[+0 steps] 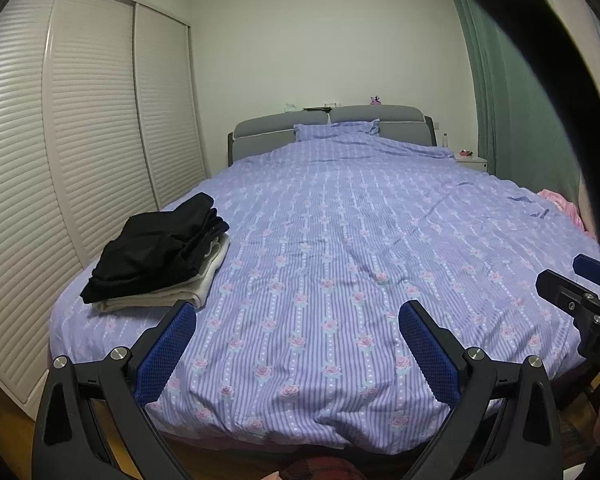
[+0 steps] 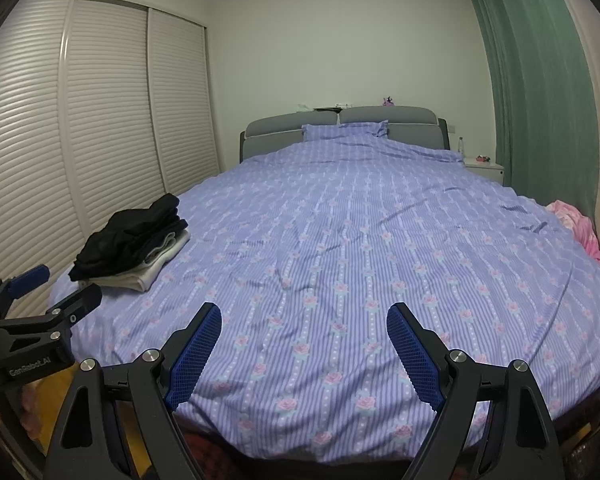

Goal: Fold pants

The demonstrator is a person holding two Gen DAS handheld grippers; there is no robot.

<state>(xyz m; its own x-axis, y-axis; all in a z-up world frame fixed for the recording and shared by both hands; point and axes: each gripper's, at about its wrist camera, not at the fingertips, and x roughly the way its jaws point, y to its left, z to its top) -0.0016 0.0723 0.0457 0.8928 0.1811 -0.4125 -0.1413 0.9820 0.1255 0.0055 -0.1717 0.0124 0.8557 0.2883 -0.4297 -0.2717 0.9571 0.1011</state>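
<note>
Well, the bed (image 1: 340, 220) filled nearly everything, its lilac striped cover with pink roses lying mostly flat and bare across the middle. No loose pants were spread out in front of either gripper. The only clothing to be seen was the stack of folded garments (image 1: 160, 256) near the bed's left edge: black pieces on top, pale ones underneath, with the long side of the stack running roughly from the foot of the bed toward the headboard (image 1: 328, 128). A pink bundle (image 2: 576, 224) sat at the far right edge (whether it was a garment I could not tell). No container showed in either view.

That stack lay ahead and to the left of both grippers, and it was plainly closer to the left gripper (image 1: 296, 344), whose left finger nearly lined up with the stack's near corner. The right gripper (image 2: 304, 352) hovered over open bedspread, well apart from the stack.

Both sets of fingers were spread wide and grasping nothing. My judgement was that the pile looked finished, so any next pair would have to come from outside these views, possibly that pink bundle on the right.
</note>
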